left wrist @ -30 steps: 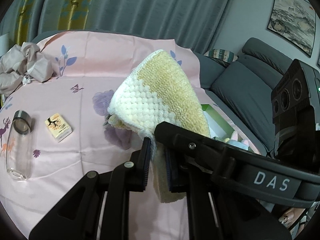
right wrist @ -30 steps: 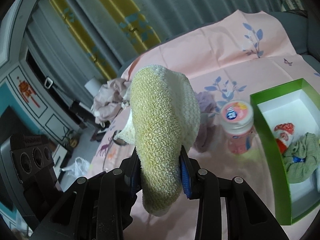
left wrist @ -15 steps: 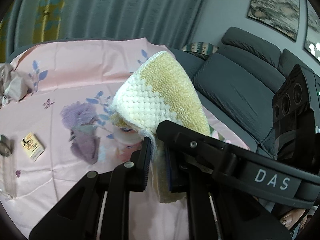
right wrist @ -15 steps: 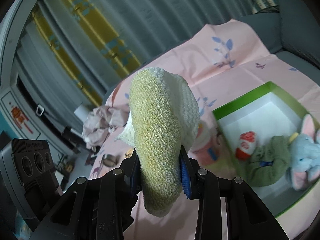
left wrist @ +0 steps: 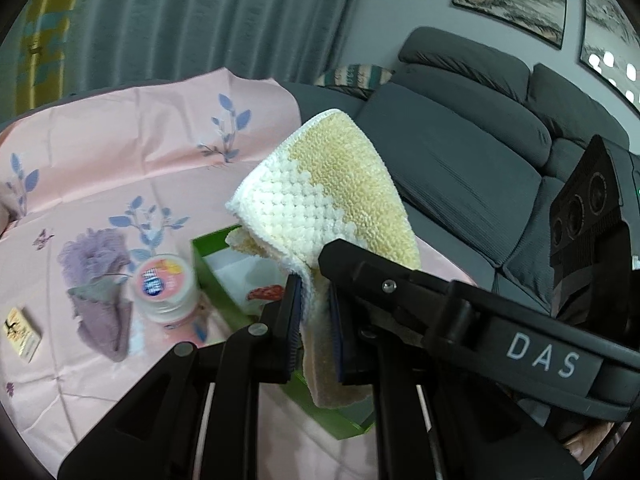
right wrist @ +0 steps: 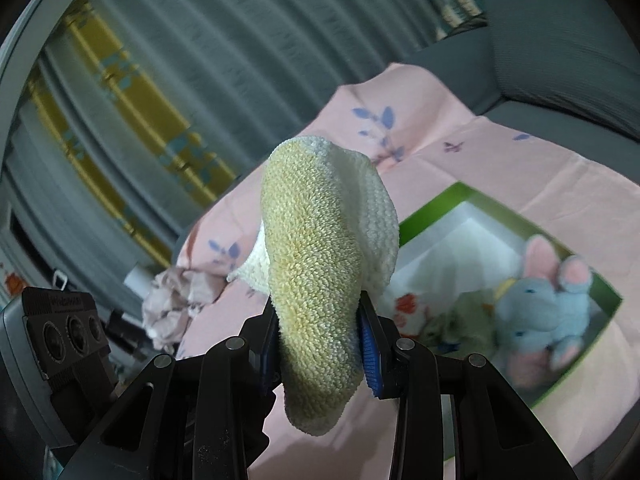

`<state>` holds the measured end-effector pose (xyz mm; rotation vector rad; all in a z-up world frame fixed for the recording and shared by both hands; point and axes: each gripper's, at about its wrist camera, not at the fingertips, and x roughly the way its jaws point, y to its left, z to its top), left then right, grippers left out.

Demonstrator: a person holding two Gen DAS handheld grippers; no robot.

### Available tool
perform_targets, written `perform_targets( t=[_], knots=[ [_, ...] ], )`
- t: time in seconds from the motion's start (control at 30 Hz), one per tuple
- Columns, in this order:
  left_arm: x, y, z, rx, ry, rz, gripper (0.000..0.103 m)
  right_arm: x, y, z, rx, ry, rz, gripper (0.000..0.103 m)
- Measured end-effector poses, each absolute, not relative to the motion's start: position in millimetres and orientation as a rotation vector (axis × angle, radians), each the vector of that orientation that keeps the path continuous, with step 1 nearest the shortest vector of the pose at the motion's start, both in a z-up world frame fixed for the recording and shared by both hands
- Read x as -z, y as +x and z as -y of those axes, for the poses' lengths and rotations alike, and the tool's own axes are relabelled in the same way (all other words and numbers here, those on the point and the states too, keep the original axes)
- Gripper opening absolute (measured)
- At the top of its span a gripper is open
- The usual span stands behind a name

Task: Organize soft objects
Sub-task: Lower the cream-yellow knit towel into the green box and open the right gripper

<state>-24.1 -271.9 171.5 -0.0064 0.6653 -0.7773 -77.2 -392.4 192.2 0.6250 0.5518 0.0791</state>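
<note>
While both the left gripper (left wrist: 314, 328) and right gripper (right wrist: 320, 354) pinch the towel (right wrist: 320, 248), uneven release could drape it over the green box (right wrist: 424, 220) rim.

Yellow-white towel (left wrist: 336, 208) folded, aloft

Right claw pinching a fluffy towel over the green box

The right claw (right wrist: 320, 354) has its blue pads clamped on a yellow and white towel (right wrist: 316, 264), which sticks up and flops down past the jaws. Behind it, a pink floral cloth (right wrist: 520, 168) carries a green box (right wrist: 432, 216) with a white inside, holding a blue and pink plush elephant (right wrist: 548, 308) and some blurry smaller bits beside it. Crumpled pinkish fabric (right wrist: 172, 300) sits off left, striped curtains (right wrist: 160, 80) behind
</note>
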Motion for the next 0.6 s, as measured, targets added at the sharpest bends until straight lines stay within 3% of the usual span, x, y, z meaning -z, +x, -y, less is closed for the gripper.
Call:
perform_targets(
  t=[0.6],
  knots=[
    [-121, 4, 343, 0.776, 0.095, -0.822, 0.010, -137, -55, 457, 0.102, 0.779, -0.662, 0.038]
  ],
)
